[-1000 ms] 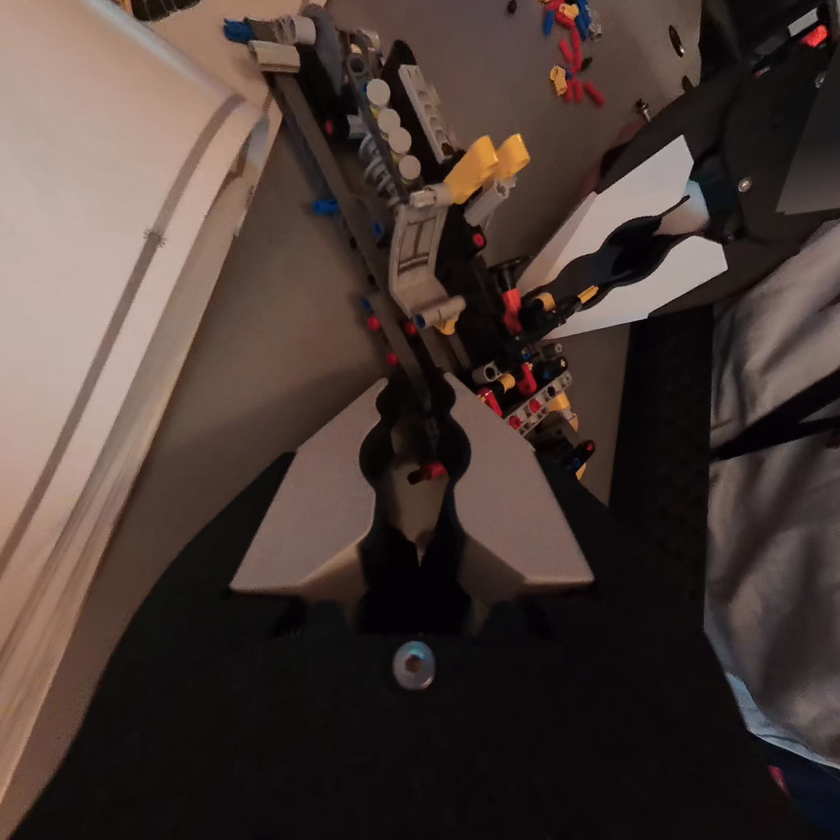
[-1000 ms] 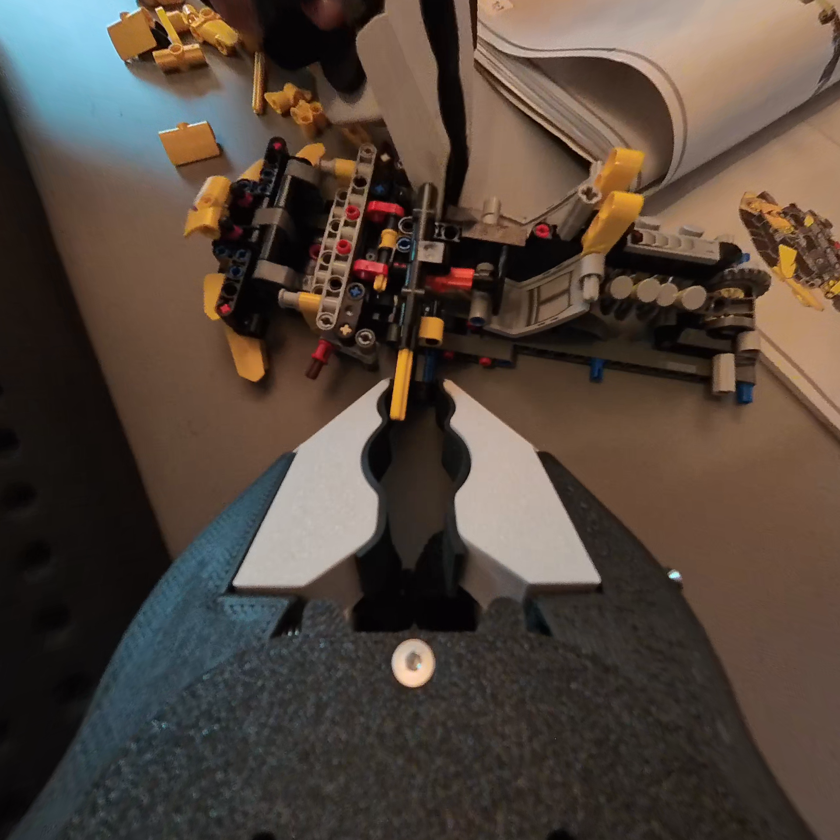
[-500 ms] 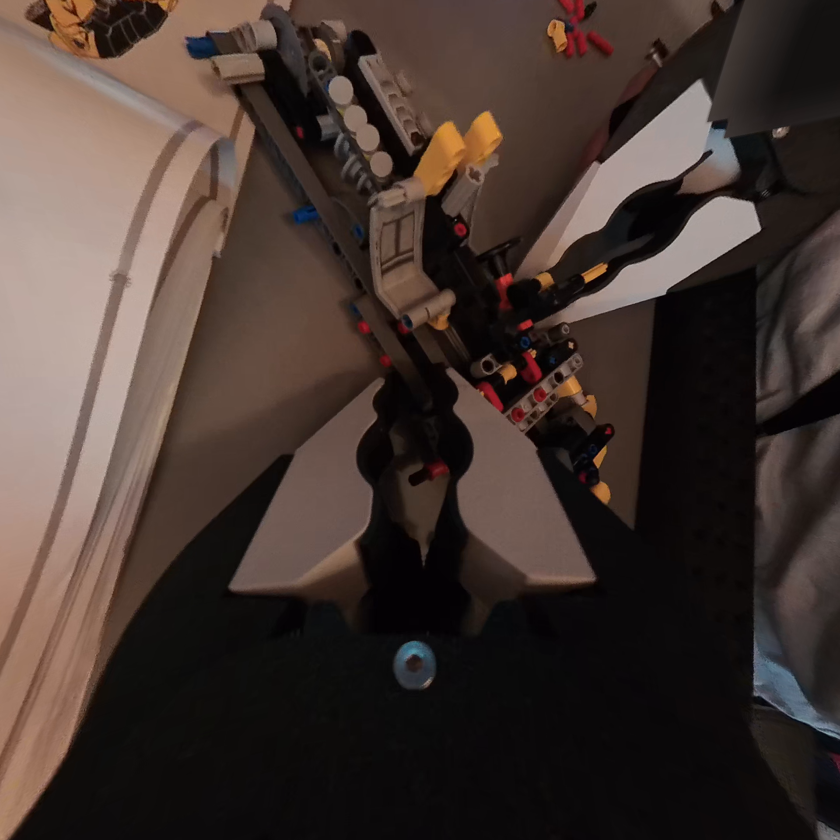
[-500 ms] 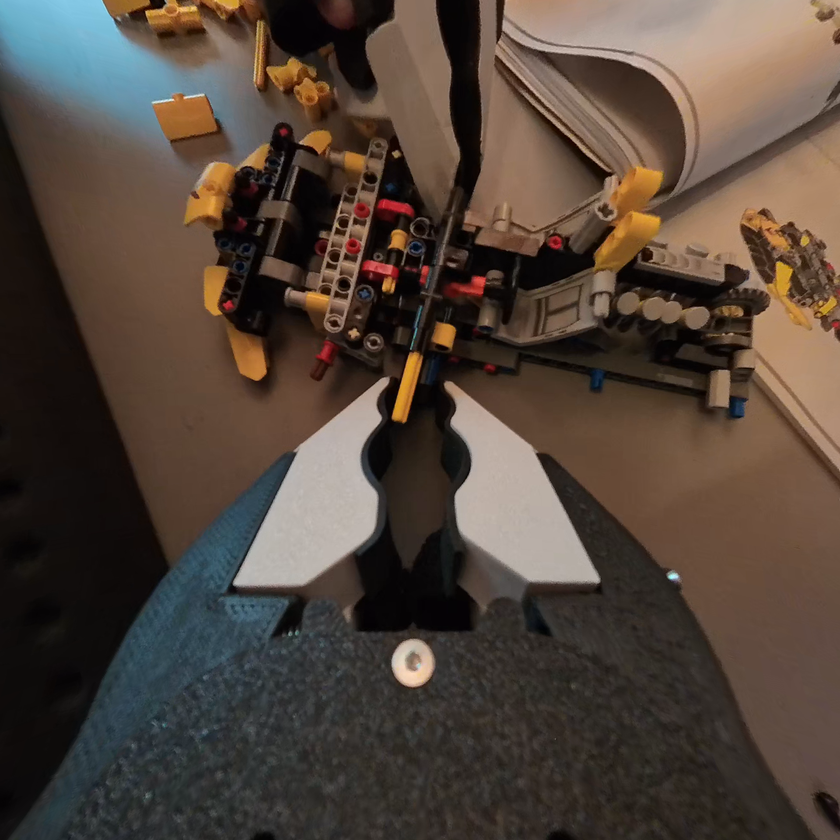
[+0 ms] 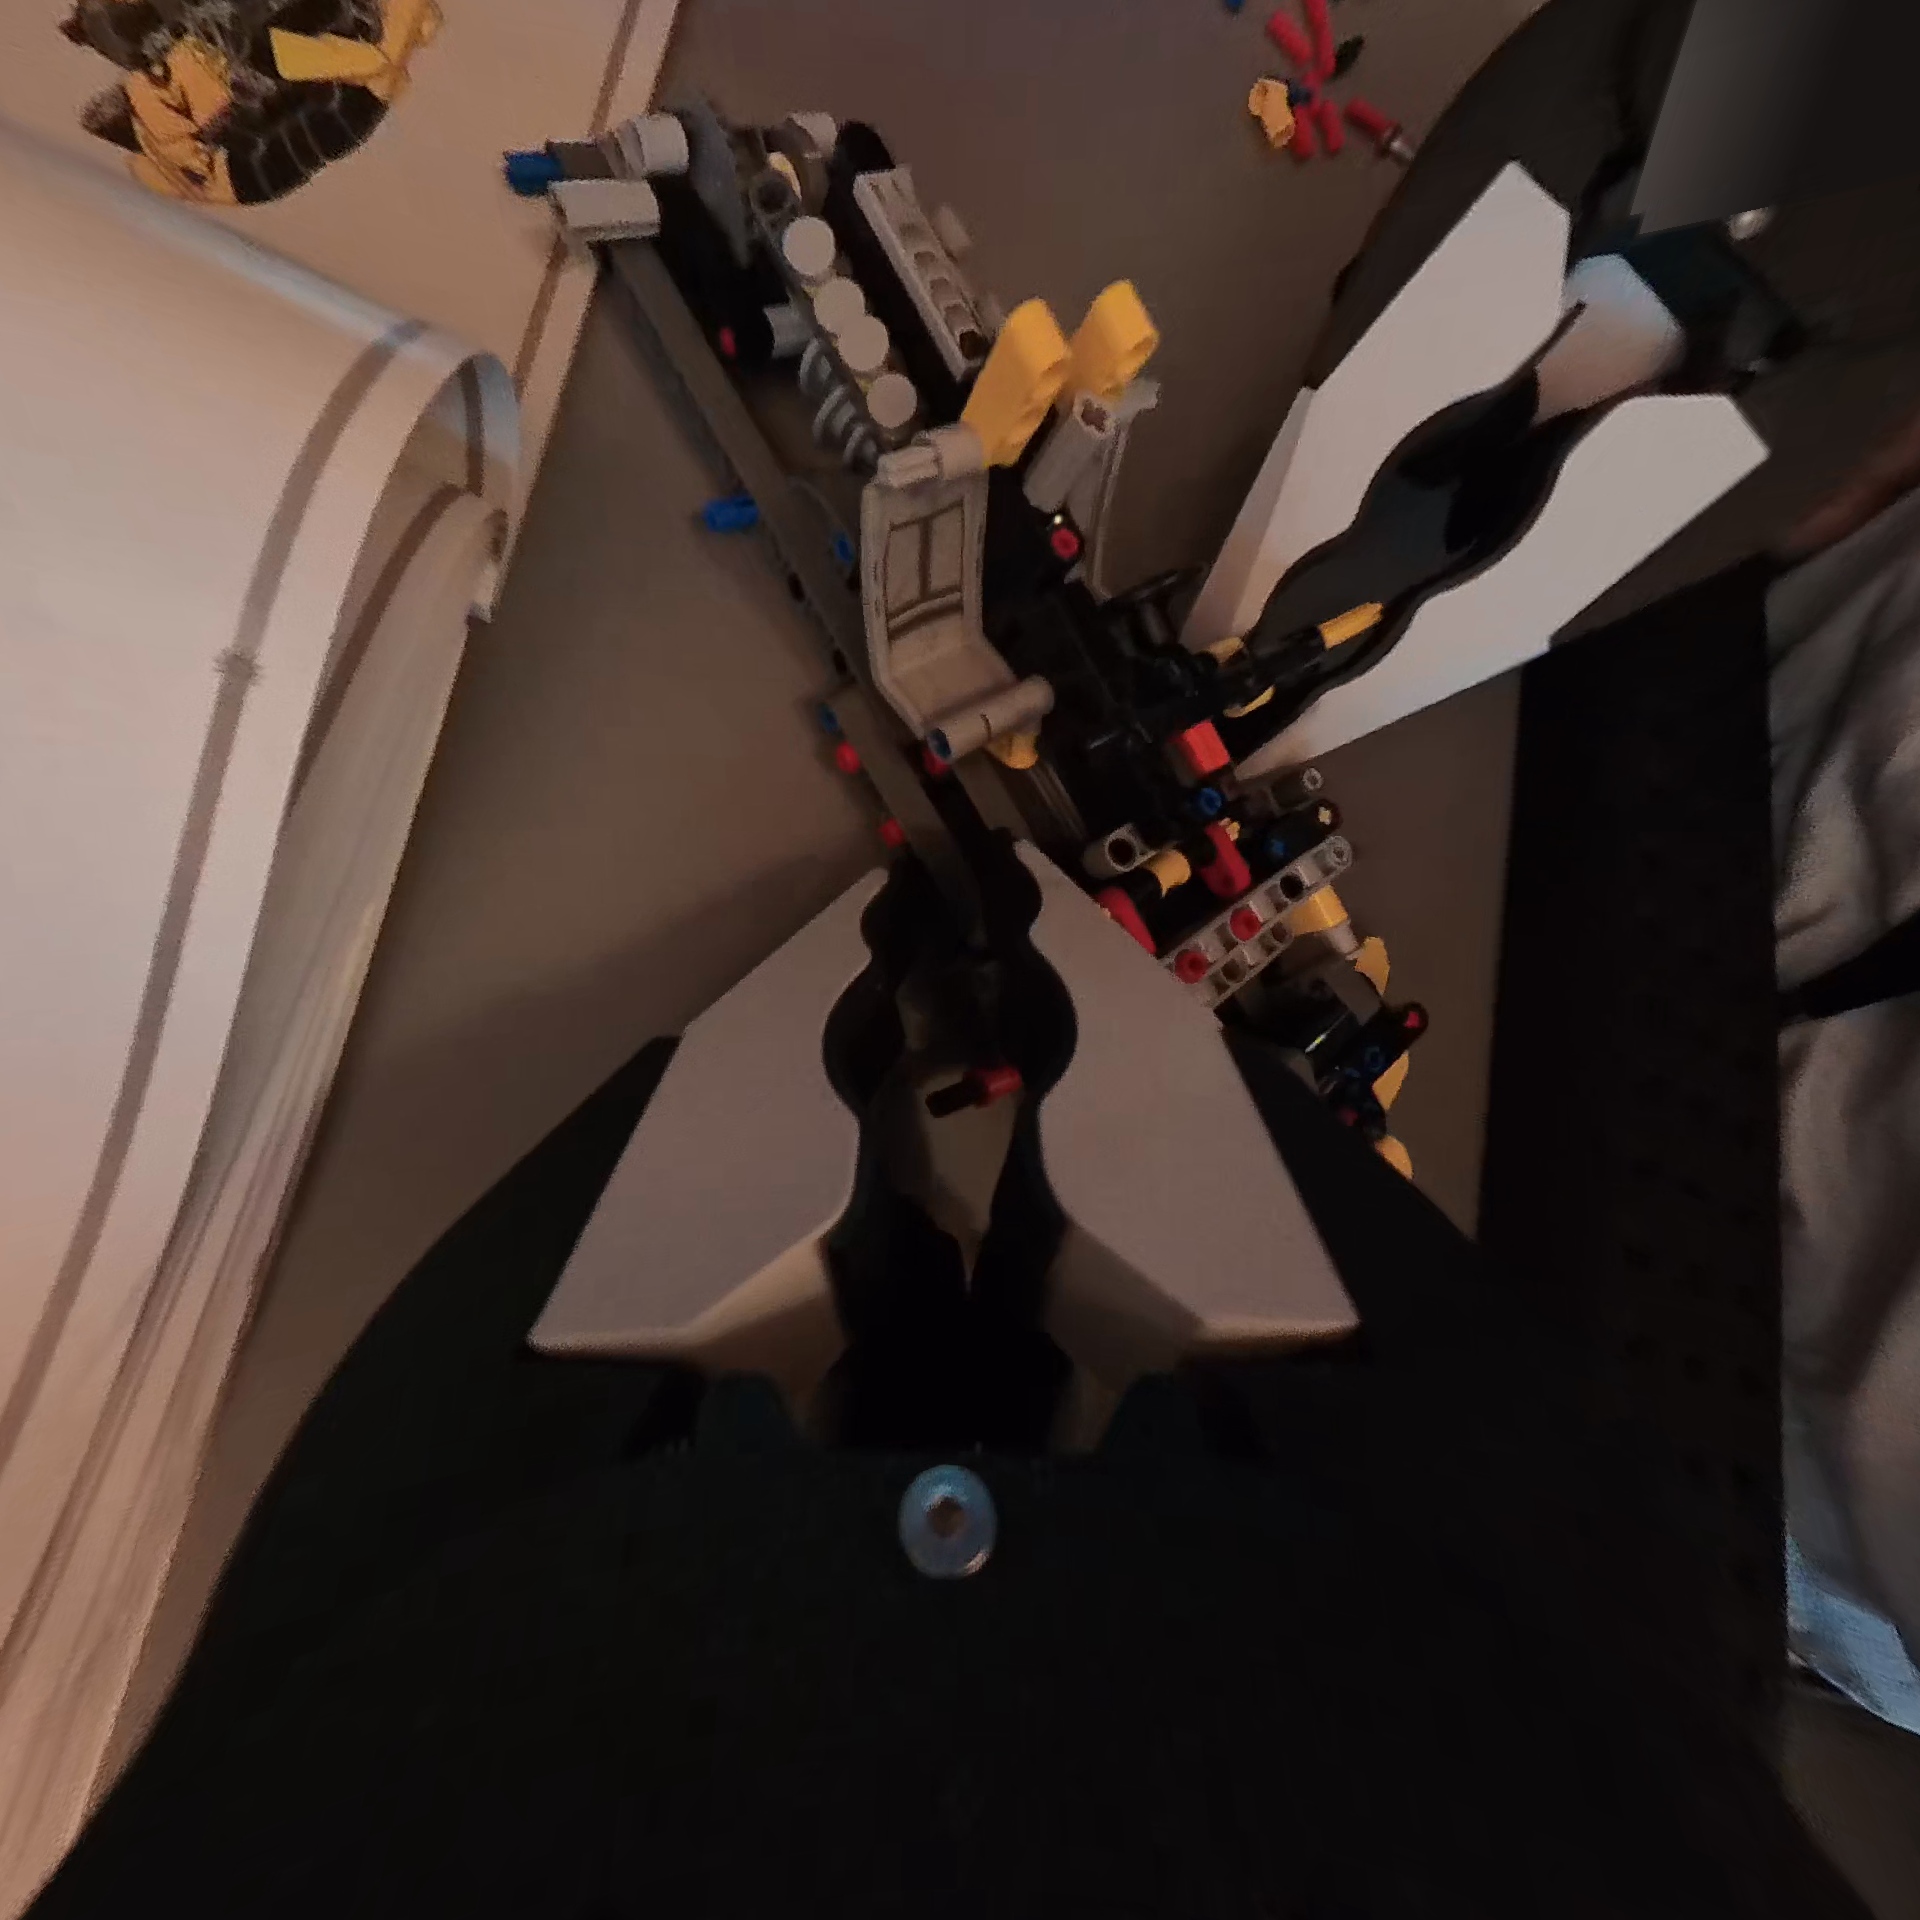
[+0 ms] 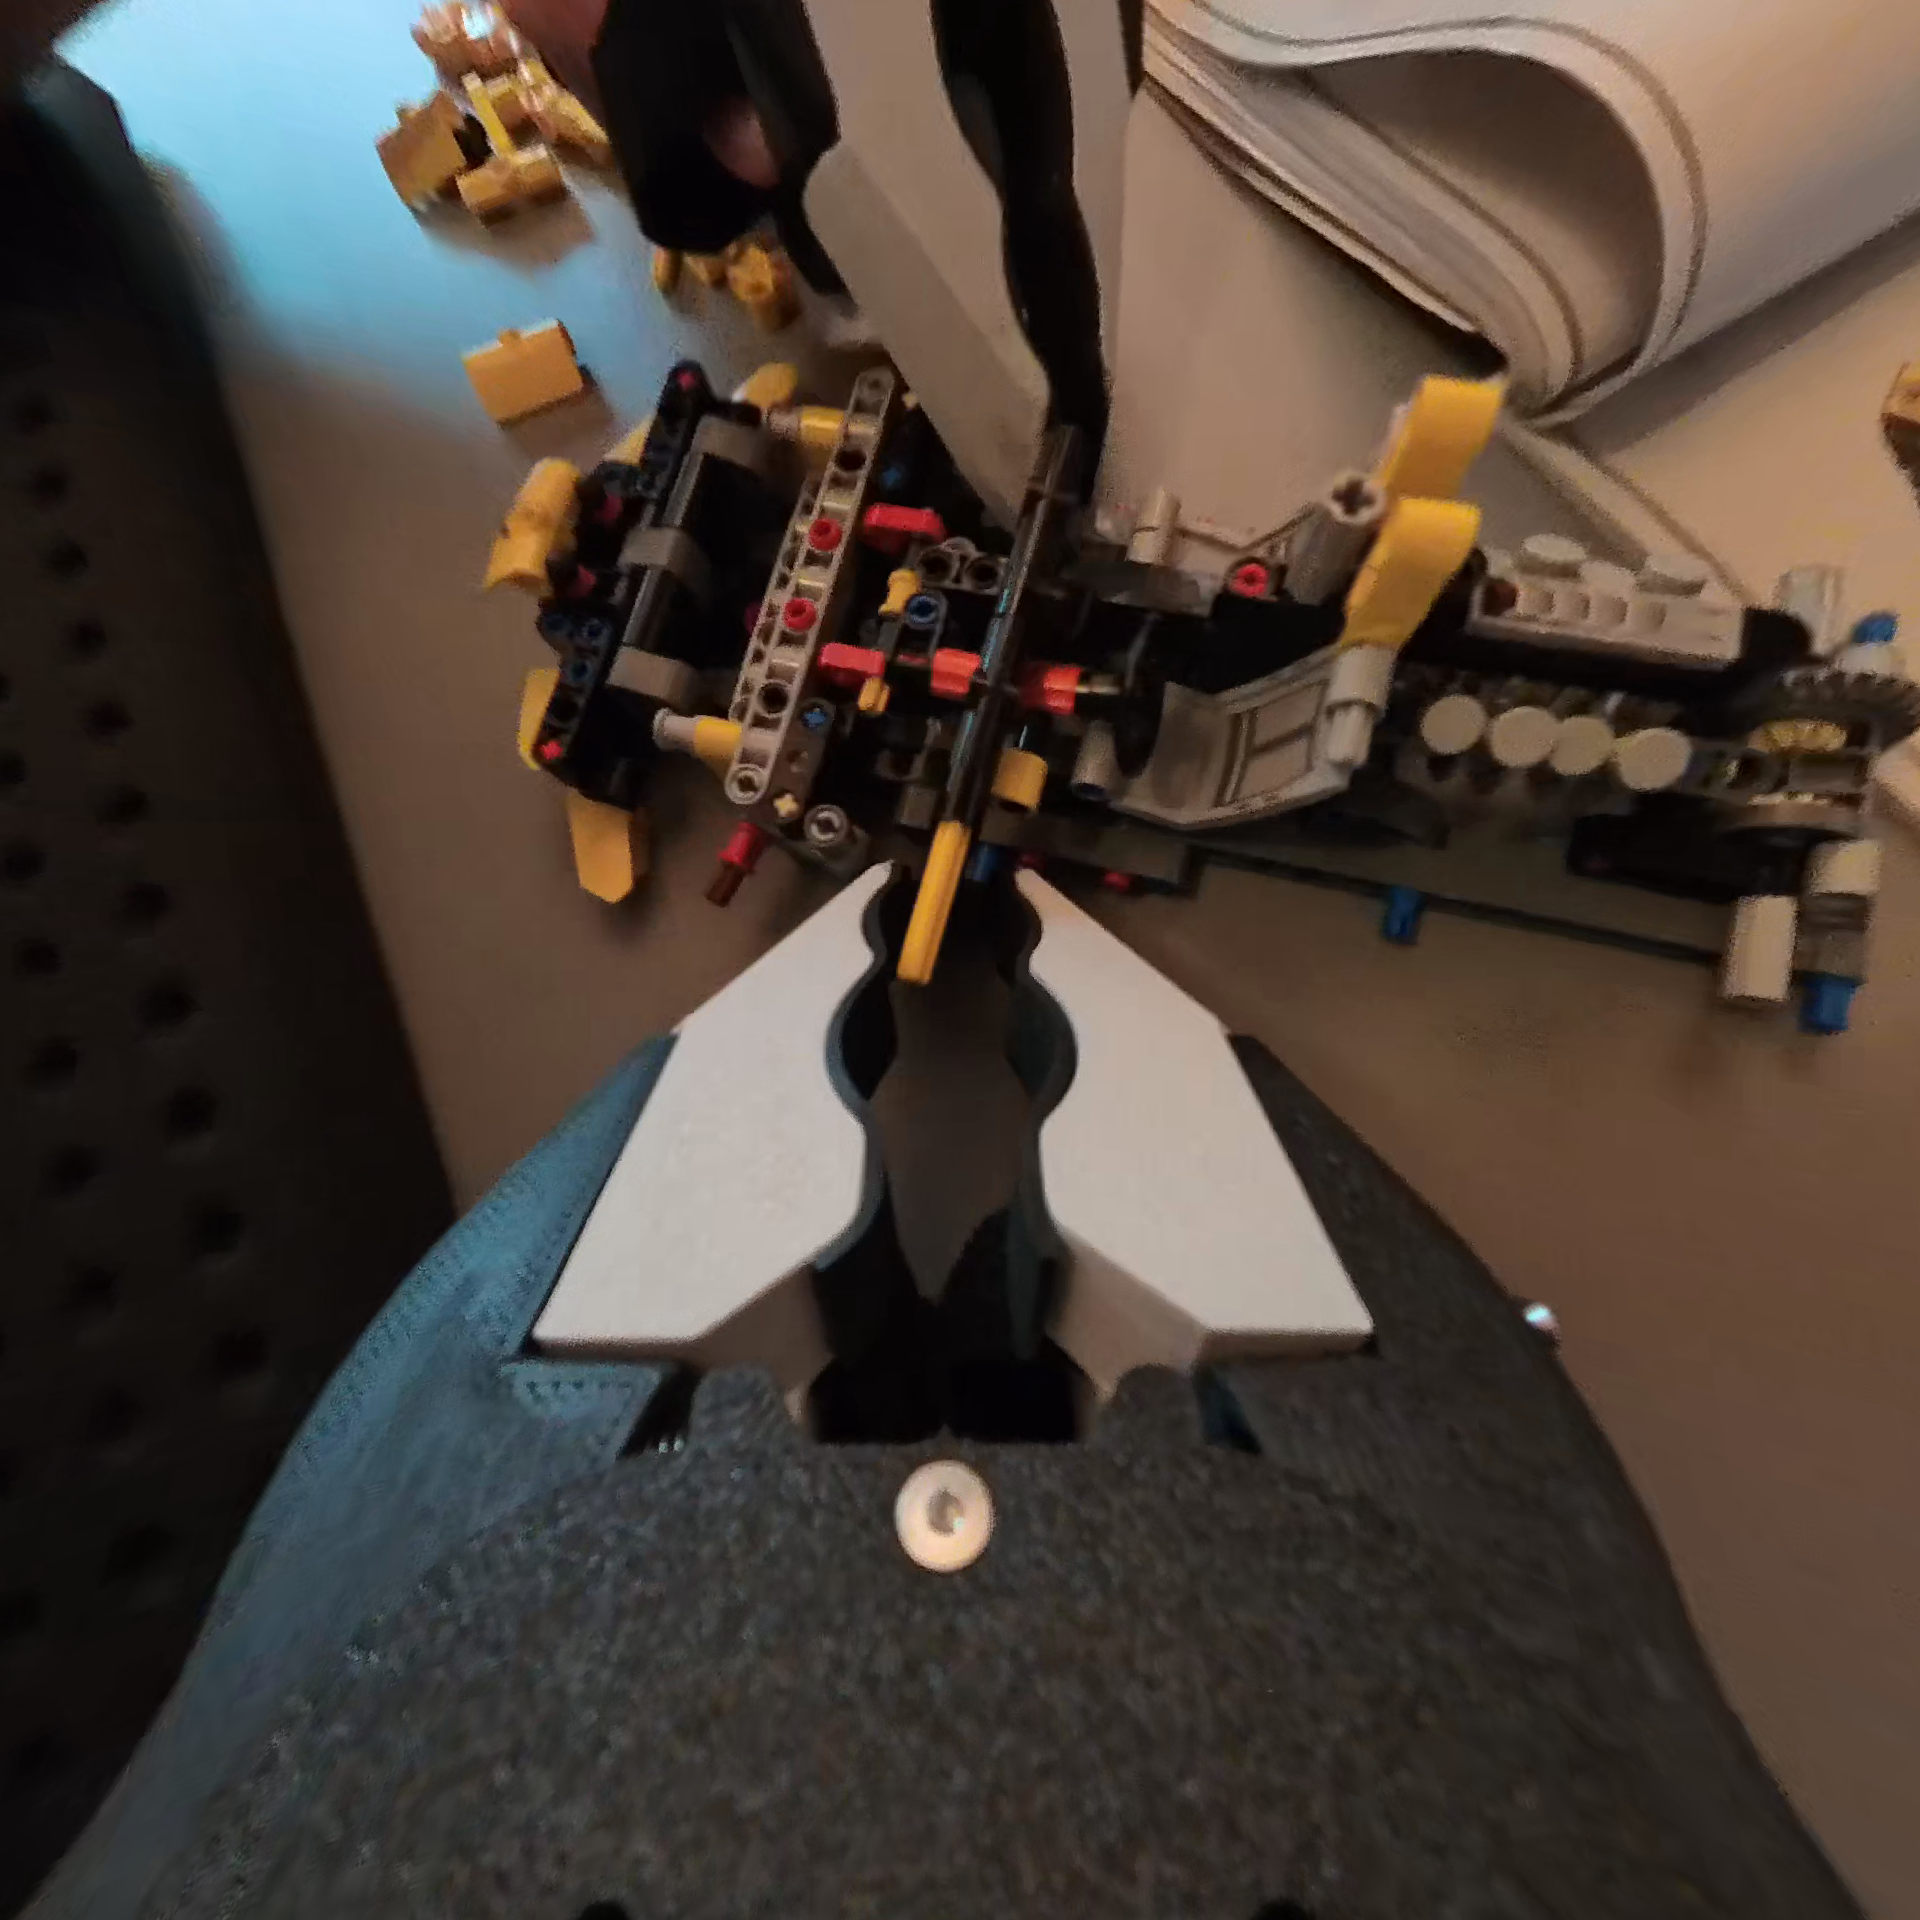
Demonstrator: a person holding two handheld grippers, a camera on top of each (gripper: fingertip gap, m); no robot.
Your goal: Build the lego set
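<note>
A long partly built Lego vehicle frame (image 5: 935,582) in black, grey and yellow lies on the tan table; it also shows in the right wrist view (image 6: 1195,675). My left gripper (image 5: 956,873) is shut on the frame's dark grey side beam. In the right wrist view it reaches in from the far side (image 6: 1049,416). My right gripper (image 6: 956,883) is shut on a black axle with a yellow end (image 6: 930,904) that runs across the frame. In the left wrist view the right gripper (image 5: 1236,665) comes in from the right around that axle (image 5: 1345,621).
An open instruction booklet (image 5: 208,727) curls up beside the frame, also in the right wrist view (image 6: 1455,156). Loose yellow pieces (image 6: 520,369) lie at the back left. Small red pieces (image 5: 1320,104) lie farther off. A black perforated panel (image 6: 104,727) edges the table. Grey cloth (image 5: 1849,935) is at the right. The gap from one gripper's tips to the other's is roughly 7 cm.
Both grippers keep their hold. The frame has turned a little between them, and the right wrist view has come slightly closer to it. The axle stays between the right fingers.
</note>
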